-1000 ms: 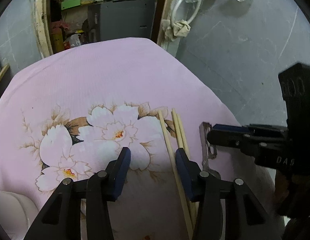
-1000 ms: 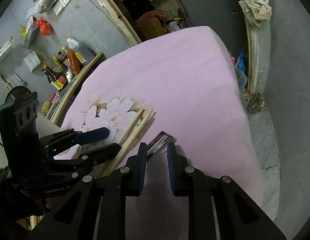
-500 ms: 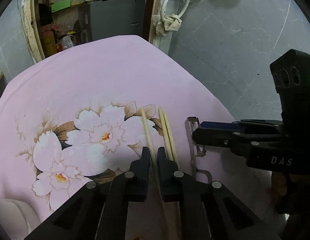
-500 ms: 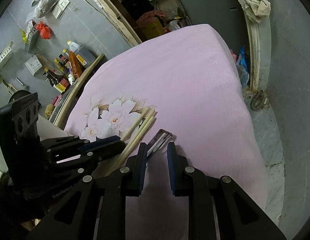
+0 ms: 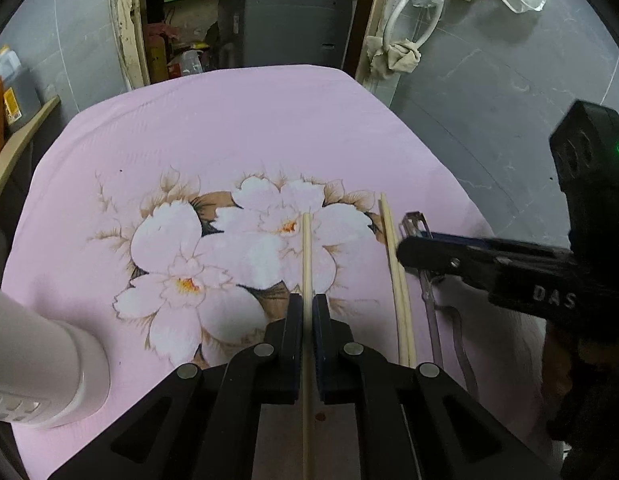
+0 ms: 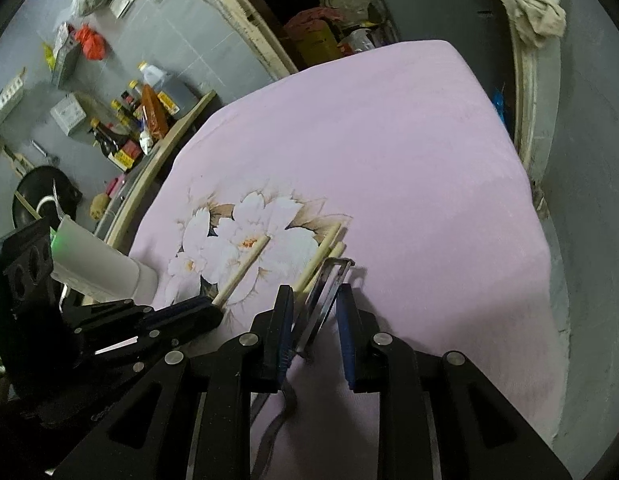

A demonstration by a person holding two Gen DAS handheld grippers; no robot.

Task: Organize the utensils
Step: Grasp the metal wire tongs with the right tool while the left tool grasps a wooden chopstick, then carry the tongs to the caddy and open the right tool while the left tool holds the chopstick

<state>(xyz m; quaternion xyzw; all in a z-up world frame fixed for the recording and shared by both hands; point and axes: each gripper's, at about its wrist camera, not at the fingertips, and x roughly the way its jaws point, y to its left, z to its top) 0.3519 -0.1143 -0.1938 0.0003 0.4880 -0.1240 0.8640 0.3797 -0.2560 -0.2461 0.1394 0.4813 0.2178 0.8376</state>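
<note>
While left tongs [image 5: 307, 320] clench chopstick [image 5: 306, 248] — peeler [image 6: 325, 296] between parted right tongs [image 6: 315, 320]

One pale wooden chopstick [image 5: 306, 264] runs straight up the frame across the white blossom print, its near end pinched, its far tip lying over the flower's orange centre. Off to its right, clearly apart from it, two more chopsticks [image 5: 397, 276] lie tight together, side by side, touching along their length and slanting slightly leftward toward their far tips. Just beside that pair on the right sits a metal peeler [image 6: 323, 300], its slotted blade frame pointing away, its thin wire handle trailing back toward the camera. All of it rests on the pink cloth.
</note>
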